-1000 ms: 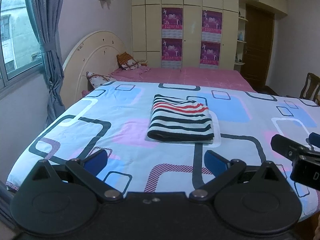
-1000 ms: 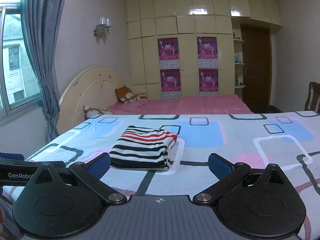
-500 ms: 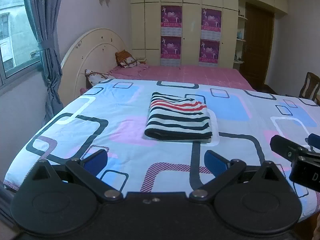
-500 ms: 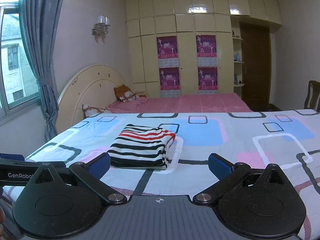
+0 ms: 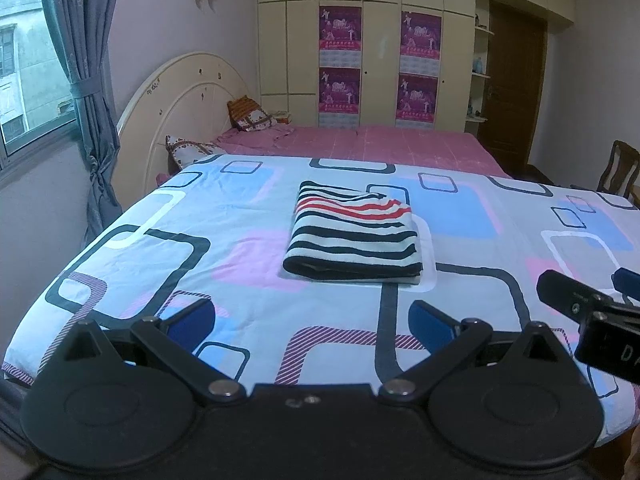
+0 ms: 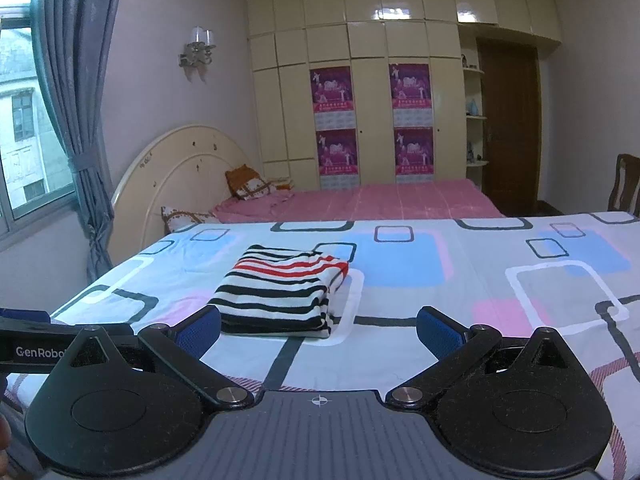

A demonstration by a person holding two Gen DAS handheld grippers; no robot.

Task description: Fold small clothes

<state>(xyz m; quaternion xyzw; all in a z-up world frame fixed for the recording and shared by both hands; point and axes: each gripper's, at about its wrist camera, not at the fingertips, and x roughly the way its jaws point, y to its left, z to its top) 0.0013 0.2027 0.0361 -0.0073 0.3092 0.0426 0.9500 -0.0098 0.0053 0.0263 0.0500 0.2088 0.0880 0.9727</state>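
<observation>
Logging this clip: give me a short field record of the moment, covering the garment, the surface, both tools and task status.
garment: striped garment, folded into a compact rectangle, lying flat
surface: patterned sheet with rounded squares
left tool: open, empty, short of the garment, not touching it
right tool: open, empty, garment just ahead, partly between its fingers in view
background: pink bed, wardrobe with posters
task status: fold looks finished, nothing held
</observation>
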